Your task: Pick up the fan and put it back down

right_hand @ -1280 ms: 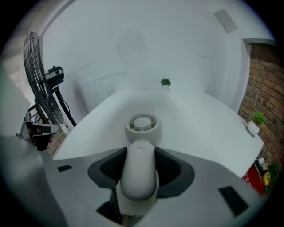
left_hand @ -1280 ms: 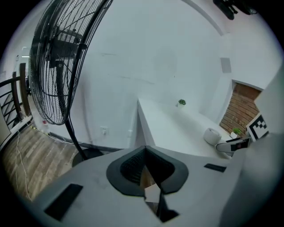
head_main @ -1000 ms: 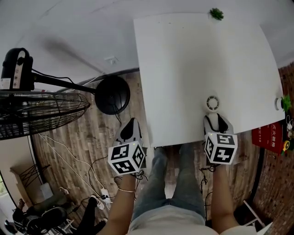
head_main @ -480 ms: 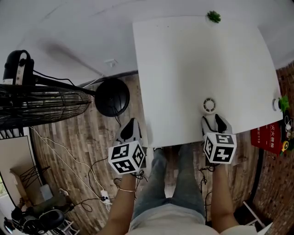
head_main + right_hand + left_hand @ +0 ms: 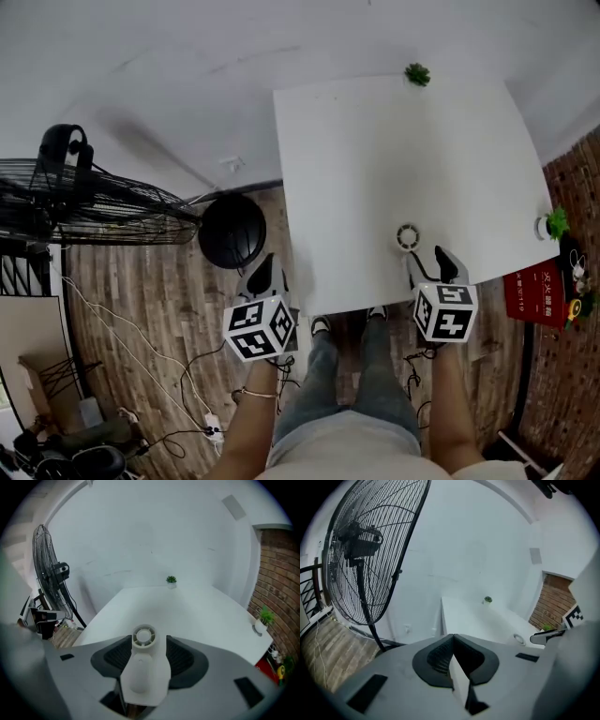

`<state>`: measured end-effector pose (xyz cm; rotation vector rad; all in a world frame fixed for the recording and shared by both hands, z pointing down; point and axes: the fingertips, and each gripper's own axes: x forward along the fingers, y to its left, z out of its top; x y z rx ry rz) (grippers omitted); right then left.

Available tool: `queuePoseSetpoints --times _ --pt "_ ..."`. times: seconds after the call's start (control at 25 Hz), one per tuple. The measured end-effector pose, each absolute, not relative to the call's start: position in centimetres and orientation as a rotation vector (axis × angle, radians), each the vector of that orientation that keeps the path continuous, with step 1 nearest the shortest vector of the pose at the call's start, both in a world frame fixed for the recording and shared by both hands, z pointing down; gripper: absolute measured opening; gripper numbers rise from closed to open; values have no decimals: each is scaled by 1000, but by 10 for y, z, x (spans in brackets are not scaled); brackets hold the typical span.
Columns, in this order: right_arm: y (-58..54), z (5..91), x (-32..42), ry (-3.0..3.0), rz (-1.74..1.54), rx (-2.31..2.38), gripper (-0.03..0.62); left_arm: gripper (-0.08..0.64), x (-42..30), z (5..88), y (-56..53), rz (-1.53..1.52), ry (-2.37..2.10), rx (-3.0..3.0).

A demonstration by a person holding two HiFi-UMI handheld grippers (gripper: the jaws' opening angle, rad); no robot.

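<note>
- White plastic small fan [image 5: 143, 660] sits between the jaws of my right gripper [image 5: 425, 263]; the black pads [image 5: 180, 657] close on its handle from both sides.
- The fan's round head [image 5: 407, 236] pokes out past the jaw tips, over the near edge of the white table [image 5: 394, 150]. I can't tell whether it touches the tabletop or rides just above it.
- My left gripper [image 5: 265, 273] is off the table's left side, over the wood floor [image 5: 141, 300]. Its jaws are pressed together, with nothing between them.
- A black floor fan [image 5: 89, 202] stands well to the left, cage tilted, with its pole running to a round black base [image 5: 232, 230] just beside the table's left edge.
- A small green plant [image 5: 417, 74] is at the table's far edge, and a second plant [image 5: 555, 223] at its right edge.
- A brick wall [image 5: 276, 578] is on the right, with a red box [image 5: 544, 281] below the table's right corner.
- Cables [image 5: 178, 375] trail across the floor on the left.
- My legs and shoes show under the table's near edge, between the two grippers.
</note>
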<state>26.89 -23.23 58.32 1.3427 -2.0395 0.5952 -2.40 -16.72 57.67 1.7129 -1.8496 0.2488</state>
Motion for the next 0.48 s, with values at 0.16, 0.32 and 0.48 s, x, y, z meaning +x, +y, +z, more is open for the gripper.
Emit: queuePoseSetpoints --times 0.16,0.32,0.48 --pt "-251 538 292 -2084 566 1446 211 11 -17 537 -186 187 -1873 1771" --pt "-272 485 320 -2153 539 1565 170 11 -1 490 -211 119 -1890 1867" --pt "-289 426 345 -2239 465 1703 109 11 16 443 -234 50 -1910 1972"
